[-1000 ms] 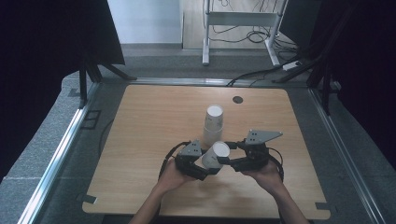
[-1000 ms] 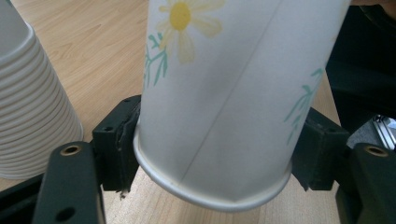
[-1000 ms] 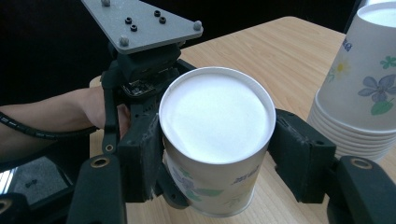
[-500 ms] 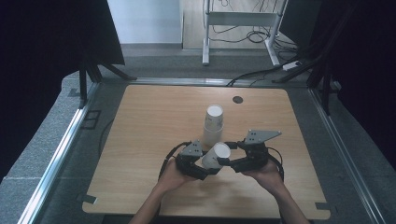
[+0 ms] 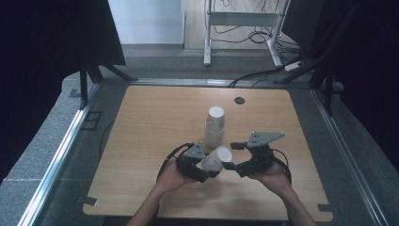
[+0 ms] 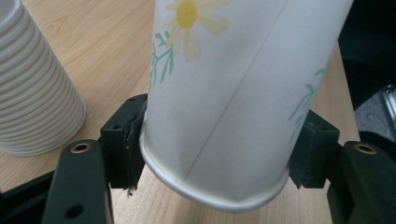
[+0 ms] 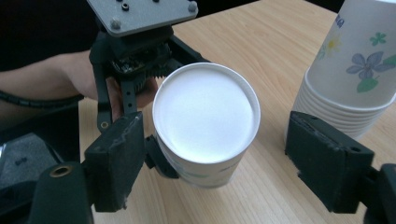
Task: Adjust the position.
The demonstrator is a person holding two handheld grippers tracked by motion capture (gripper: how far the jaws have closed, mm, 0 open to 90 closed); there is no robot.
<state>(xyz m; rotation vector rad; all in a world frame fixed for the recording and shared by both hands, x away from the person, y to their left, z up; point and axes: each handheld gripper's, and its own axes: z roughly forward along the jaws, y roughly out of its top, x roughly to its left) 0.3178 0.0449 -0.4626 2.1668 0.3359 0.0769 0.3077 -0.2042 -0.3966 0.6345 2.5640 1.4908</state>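
Observation:
A single paper cup (image 5: 216, 157) with a flower print lies tilted just above the table, near its front. My left gripper (image 5: 204, 168) is shut on it; in the left gripper view both pads press the cup's wall (image 6: 233, 93) close to its near rim, after closing a little tighter. My right gripper (image 5: 230, 165) faces it from the right. Its jaws have just been opening and now stand open around the cup's white round end (image 7: 205, 121), with the right pad (image 7: 327, 163) clear of it. An upside-down stack of cups (image 5: 215, 126) stands just behind.
The wooden table (image 5: 155, 122) has a small dark disc (image 5: 239, 100) near its far edge. The cup stack (image 7: 350, 84) stands close to my right gripper's right jaw and just left of the left gripper's jaws (image 6: 32, 93). Cables trail from both grippers.
The right gripper's jaws have spread apart around the cup's end. Both hands and the cup have kept their place.

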